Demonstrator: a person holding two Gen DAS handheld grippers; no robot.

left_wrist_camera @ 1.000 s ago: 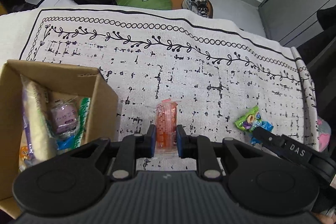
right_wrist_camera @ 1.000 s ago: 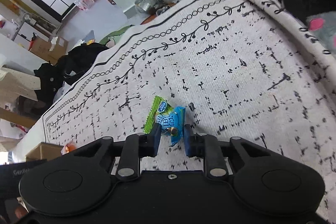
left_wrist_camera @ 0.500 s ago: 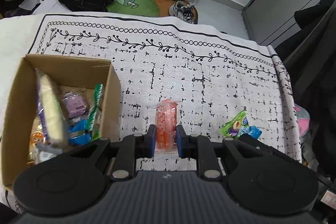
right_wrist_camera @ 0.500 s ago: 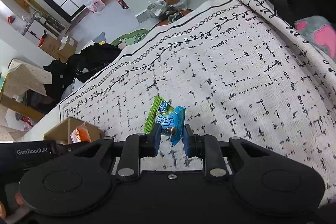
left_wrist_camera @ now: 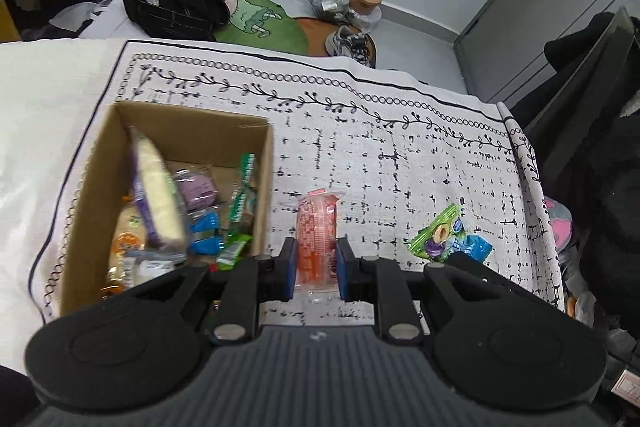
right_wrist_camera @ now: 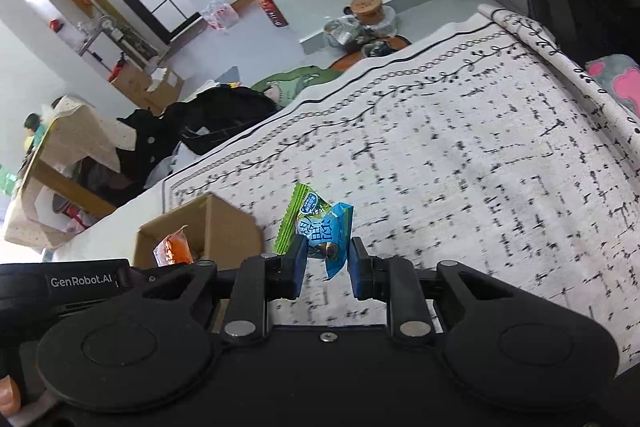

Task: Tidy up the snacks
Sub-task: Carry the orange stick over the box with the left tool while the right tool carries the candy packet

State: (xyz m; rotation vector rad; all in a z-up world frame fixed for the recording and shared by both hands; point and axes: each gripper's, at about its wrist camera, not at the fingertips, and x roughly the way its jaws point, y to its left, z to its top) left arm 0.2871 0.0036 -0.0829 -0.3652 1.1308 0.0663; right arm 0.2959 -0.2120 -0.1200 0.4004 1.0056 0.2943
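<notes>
— What have I got in the left gripper (left_wrist_camera: pixel 316 273)?

— Its jaws are clenched on a clear packet of orange-red snack (left_wrist_camera: pixel 318 227), held upright between the blue pads. It sits above the patterned cloth (left_wrist_camera: pixel 400 167), just right of the cardboard box (left_wrist_camera: pixel 92 187).

— And the box?

— Open on top, standing on the cloth near its left end, with several wrapped snacks inside — a long pale packet (left_wrist_camera: pixel 154 195), a purple one (left_wrist_camera: pixel 196 187), some blue and green wrappers.

— The right gripper (right_wrist_camera: pixel 327 269)?

— I see a green and blue pair of wrappers (right_wrist_camera: pixel 320 227) pinched between its pads, hanging above the cloth. In the left view the same wrappers show to the right of my orange packet. From the right view, the box lies off to the left, with the orange packet in front of it.
</notes>
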